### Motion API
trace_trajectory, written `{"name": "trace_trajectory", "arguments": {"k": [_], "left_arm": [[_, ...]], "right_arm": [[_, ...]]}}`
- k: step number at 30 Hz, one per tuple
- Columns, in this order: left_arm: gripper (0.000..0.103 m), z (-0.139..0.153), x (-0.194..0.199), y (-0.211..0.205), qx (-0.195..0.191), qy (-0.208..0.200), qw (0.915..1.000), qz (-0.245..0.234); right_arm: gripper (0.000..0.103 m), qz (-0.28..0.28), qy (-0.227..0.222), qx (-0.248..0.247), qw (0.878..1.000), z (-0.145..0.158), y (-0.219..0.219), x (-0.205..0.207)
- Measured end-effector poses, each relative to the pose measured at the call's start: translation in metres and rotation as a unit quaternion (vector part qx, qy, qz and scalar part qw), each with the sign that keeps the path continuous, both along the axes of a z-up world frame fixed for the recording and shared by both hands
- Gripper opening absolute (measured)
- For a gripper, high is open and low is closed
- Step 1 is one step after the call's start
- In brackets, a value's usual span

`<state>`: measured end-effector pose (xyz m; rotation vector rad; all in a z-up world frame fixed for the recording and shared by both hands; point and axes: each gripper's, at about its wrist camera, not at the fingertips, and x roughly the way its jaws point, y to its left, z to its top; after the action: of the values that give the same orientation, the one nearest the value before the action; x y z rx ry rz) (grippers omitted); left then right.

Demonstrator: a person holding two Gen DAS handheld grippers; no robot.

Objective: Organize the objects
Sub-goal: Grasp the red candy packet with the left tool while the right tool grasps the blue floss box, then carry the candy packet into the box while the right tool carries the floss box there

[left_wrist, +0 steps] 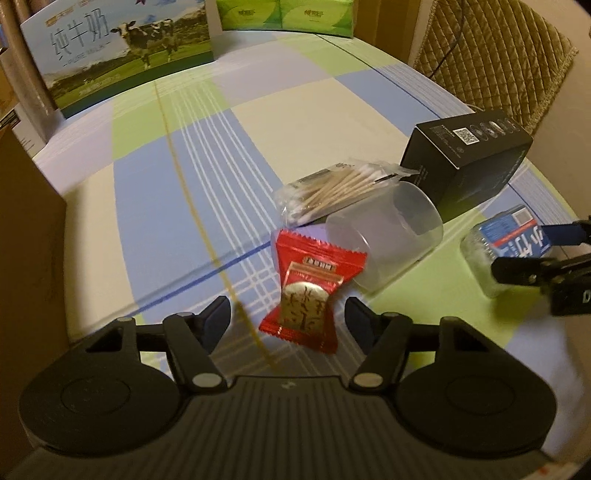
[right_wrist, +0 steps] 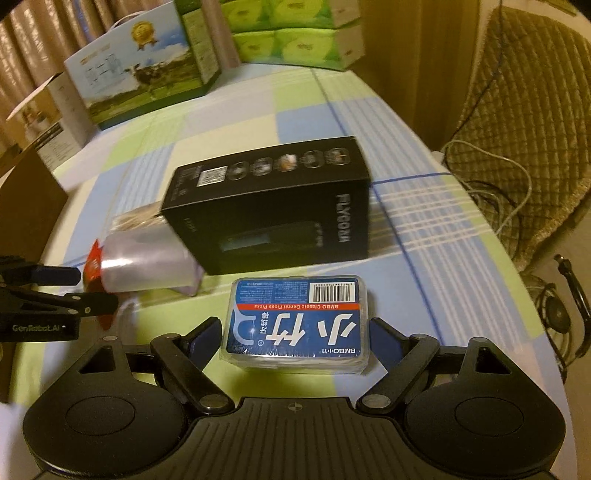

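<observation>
A red candy packet [left_wrist: 310, 291] lies on the checked tablecloth [left_wrist: 184, 177], between the fingers of my left gripper [left_wrist: 288, 314]. There is a gap on both sides, so the gripper is open. It shows again at the left edge of the right wrist view, as the left gripper [right_wrist: 98, 290]. My right gripper [right_wrist: 295, 332] is shut on a blue-labelled box of floss picks [right_wrist: 295, 321], its pads against the two short sides. A clear plastic jar [left_wrist: 384, 240] lies on its side behind the candy. A bag of cotton swabs [left_wrist: 332, 188] and a black carton [left_wrist: 465, 162] lie just beyond.
A milk carton case [left_wrist: 122, 48] and green tissue packs [left_wrist: 284, 14] stand along the far edge. A brown cardboard box [left_wrist: 26, 236] stands at the left. A chair with a quilted cover [right_wrist: 524, 129] and loose cables [right_wrist: 491, 192] are beyond the table's right edge.
</observation>
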<state>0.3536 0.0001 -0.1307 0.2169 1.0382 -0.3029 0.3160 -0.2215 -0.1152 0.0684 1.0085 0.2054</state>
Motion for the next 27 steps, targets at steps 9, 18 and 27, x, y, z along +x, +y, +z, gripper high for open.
{"name": "trace_trajectory", "arguments": {"k": [9, 18, 27], "left_arm": [[0.024, 0.000, -0.002, 0.000, -0.024, -0.003, 0.9995, -0.020], [0.020, 0.014, -0.028, 0.009, -0.040, 0.004, 0.9991, 0.007], [0.019, 0.035, -0.061, 0.022, -0.049, 0.004, 0.9980, 0.039]], "right_arm": [[0.082, -0.009, 0.002, -0.003, 1.000, 0.002, -0.007, -0.005], [0.082, 0.013, 0.012, 0.005, 1.000, 0.007, -0.002, -0.020], [0.082, 0.045, 0.000, 0.022, 0.999, 0.023, 0.012, -0.038]]}}
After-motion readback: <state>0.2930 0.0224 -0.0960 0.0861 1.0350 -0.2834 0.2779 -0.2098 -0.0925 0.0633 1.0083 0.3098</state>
